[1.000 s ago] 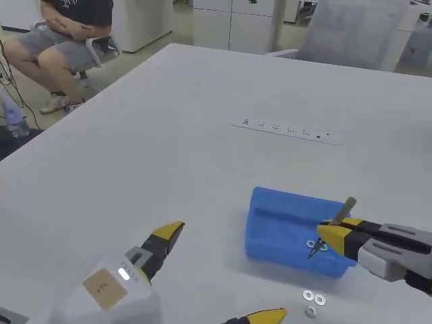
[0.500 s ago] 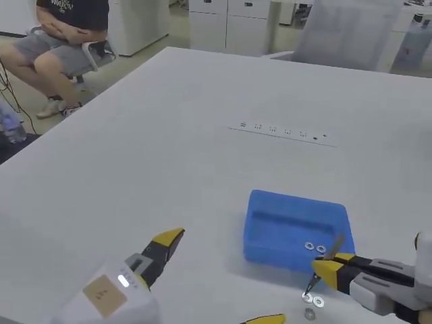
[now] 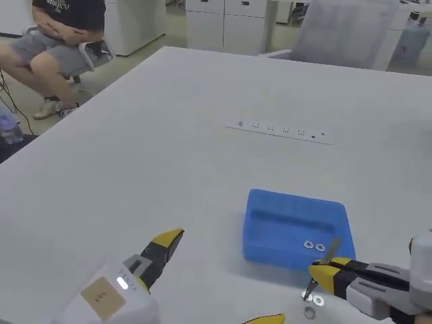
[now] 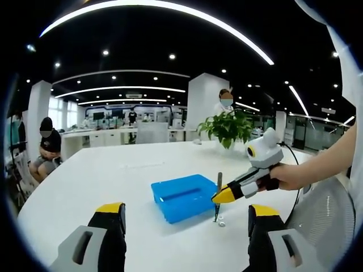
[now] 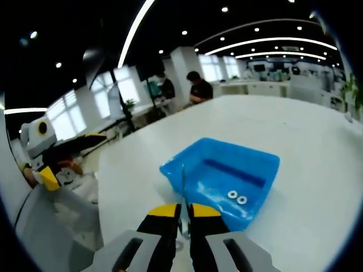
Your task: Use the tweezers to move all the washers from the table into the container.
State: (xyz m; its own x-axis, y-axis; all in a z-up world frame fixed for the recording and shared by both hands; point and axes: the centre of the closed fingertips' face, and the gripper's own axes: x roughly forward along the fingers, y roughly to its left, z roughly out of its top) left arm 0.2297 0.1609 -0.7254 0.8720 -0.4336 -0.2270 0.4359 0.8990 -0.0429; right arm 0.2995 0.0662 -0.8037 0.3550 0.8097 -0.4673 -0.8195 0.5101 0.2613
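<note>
The right gripper point(image 3: 322, 272) has its fingers clenched on the tweezers point(image 3: 330, 250); tweezer tips point down at the loose washers point(image 3: 314, 305) on the counter point(image 3: 169, 148), just off the near edge of the container point(image 3: 270, 248); can't tell whether the tips touch one. Inside the container, by its near wall, lie two washers point(image 5: 236, 196). The left gripper point(image 4: 186, 209) hangs to the container's near-left, well apart from it, w/ fingers spread wide & nothing btw them.
</note>
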